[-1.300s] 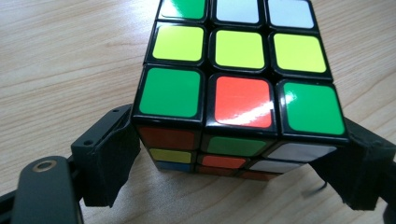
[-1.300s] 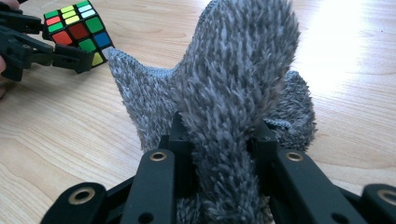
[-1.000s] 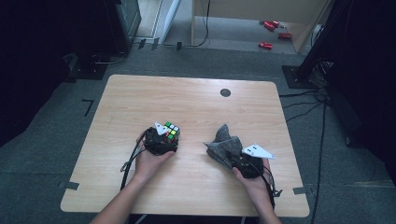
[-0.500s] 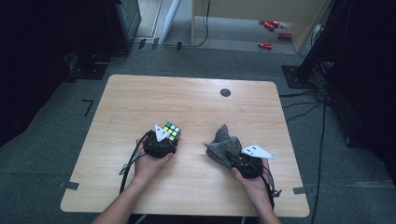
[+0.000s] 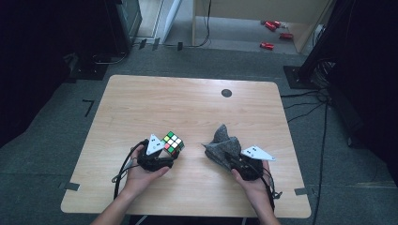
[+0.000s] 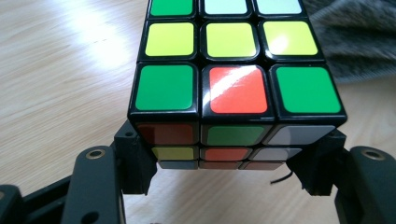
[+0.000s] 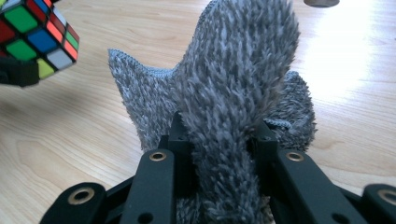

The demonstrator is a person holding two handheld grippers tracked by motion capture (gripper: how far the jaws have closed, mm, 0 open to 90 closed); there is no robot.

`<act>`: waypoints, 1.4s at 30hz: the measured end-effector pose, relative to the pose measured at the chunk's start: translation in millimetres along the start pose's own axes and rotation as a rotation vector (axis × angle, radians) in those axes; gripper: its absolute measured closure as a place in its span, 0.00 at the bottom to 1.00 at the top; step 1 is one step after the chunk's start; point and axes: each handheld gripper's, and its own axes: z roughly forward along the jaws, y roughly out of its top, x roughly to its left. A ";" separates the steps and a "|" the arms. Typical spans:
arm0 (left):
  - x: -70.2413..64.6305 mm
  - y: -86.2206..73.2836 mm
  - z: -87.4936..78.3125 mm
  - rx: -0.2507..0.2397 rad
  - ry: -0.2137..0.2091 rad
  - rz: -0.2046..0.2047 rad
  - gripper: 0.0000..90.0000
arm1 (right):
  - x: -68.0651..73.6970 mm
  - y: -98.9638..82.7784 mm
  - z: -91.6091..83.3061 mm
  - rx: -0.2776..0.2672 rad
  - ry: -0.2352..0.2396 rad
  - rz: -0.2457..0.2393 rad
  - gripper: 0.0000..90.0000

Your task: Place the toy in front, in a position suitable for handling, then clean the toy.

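While the puzzle cube (image 6: 236, 88) is pinched by the left gripper (image 5: 165, 151) near the tabletop's (image 5: 187, 103) front edge, its jaws have just been closing. The grey cloth (image 7: 243, 102) is clamped by the right gripper (image 5: 231, 158) towards the front right corner.

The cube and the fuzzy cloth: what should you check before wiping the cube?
1. Left gripper clamps the puzzle cube on two sides: ok; its jaws have just been closing.
2. Cube lifted off the table: ok.
3. Right gripper pinches the grey cloth: ok.
4. Cloth apart from cube: ok.
5. Cloth bunched up, flat wiping face ready: not ok.
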 end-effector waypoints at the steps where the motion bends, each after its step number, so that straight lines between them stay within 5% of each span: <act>1: 0.0 0.0 0.0 0.000 0.000 0.000 0.39 | 0.9 0.4 -0.5 -0.002 0.003 0.000 0.78; 12: 5.3 -4.3 -4.1 -0.034 -0.086 -0.040 0.39 | 7.3 -1.7 -3.9 -0.001 0.016 -0.019 0.78; 16: -5.2 -3.7 -3.8 -0.037 -0.160 0.015 0.39 | 12.5 0.0 -5.6 -0.012 0.030 -0.021 0.78; 22: -19.0 -2.9 0.2 -0.012 -0.202 0.083 0.39 | 21.1 1.1 -8.1 -0.022 0.045 -0.036 0.78; 29: -29.1 -4.3 6.8 0.023 -0.219 0.141 0.39 | 21.6 4.1 -16.1 -0.072 0.050 -0.032 0.79; 37: -37.4 -1.4 10.7 0.034 -0.230 0.161 0.39 | 30.3 10.9 -26.4 -0.131 0.091 -0.025 0.79; 42: -43.6 6.2 17.0 0.038 -0.228 0.168 0.39 | 42.2 16.6 -24.2 -0.105 0.141 -0.019 0.79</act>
